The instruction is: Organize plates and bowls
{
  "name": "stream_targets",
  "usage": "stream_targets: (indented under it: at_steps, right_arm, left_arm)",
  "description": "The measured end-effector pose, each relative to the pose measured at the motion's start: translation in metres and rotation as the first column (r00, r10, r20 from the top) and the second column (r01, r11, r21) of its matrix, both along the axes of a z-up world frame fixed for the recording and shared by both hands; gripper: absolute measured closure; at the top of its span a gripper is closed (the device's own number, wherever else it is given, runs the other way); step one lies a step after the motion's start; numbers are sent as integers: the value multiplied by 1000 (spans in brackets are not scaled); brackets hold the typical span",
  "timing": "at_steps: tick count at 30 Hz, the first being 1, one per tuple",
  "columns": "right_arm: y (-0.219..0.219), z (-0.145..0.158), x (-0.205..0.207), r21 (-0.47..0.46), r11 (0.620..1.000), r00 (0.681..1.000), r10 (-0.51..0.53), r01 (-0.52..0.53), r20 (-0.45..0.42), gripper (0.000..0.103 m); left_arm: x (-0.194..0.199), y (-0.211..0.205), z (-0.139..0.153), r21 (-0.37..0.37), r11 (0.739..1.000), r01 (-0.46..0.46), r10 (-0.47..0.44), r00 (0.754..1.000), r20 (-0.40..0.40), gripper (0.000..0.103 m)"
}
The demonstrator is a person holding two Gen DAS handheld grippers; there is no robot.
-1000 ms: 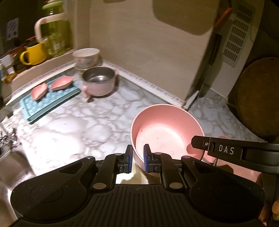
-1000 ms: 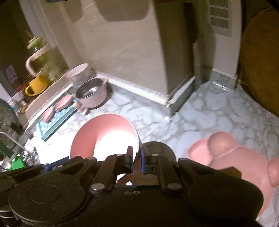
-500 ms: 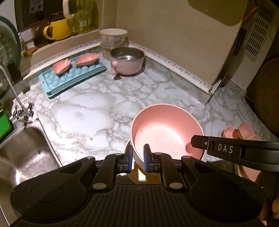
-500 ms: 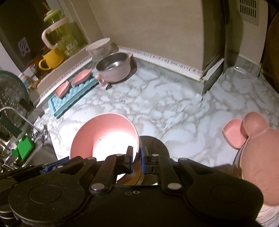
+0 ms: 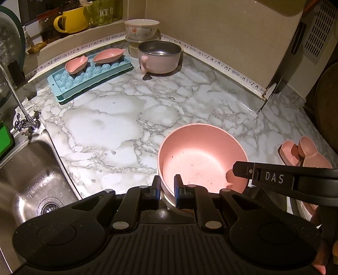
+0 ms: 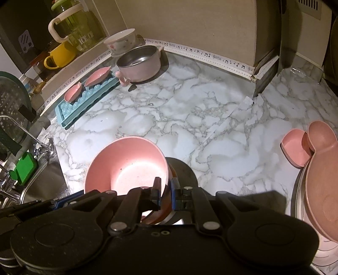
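A large pink bowl (image 5: 200,156) is held above the marble counter by both grippers. My left gripper (image 5: 165,188) is shut on its near rim. My right gripper (image 6: 165,191) is shut on the bowl's right rim (image 6: 126,162). A pink mouse-shaped plate (image 6: 323,186) with a small pink dish (image 6: 294,149) lies at the right; it also shows in the left wrist view (image 5: 306,154). At the back stand a pink steel-lined pot (image 5: 159,56), a white flowered bowl (image 5: 141,27) and two small pink leaf dishes (image 5: 107,56).
A blue ice tray (image 5: 88,78) lies at back left under the leaf dishes. A steel sink (image 5: 27,169) with a tap (image 5: 23,120) is at the left. A yellow mug (image 5: 69,19) and a glass jar sit on the ledge. A dark round board (image 5: 327,99) leans at right.
Both grippers have pulled back and up with the pink bowl; the back dishes look farther off and the sink and tap have come into view at the left.
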State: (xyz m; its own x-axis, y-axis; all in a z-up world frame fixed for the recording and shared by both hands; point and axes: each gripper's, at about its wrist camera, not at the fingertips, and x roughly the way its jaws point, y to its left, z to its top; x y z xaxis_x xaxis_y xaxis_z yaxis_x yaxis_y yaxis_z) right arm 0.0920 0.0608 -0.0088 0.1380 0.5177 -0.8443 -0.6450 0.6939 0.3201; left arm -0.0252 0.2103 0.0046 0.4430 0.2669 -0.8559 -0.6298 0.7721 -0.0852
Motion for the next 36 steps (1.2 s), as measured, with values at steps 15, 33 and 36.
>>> stream_targets:
  at_steps: [15,33,36]
  right_arm:
    - [-2,-4,2,16,1000,999,6,-5,-37,89]
    - [-18,26,4,86,996,999,31,-32,15,72]
    - [-23,31,7,92,995,999,33,-35,26,70]
  left_arm:
    - [0,3,-5,-13,1000,-7,6,1000,-13,91]
    - [-6,-2,19,26,999,39,-40,999,17,91]
    - [-6,-6,27,43,998,48,-49,998,31,86]
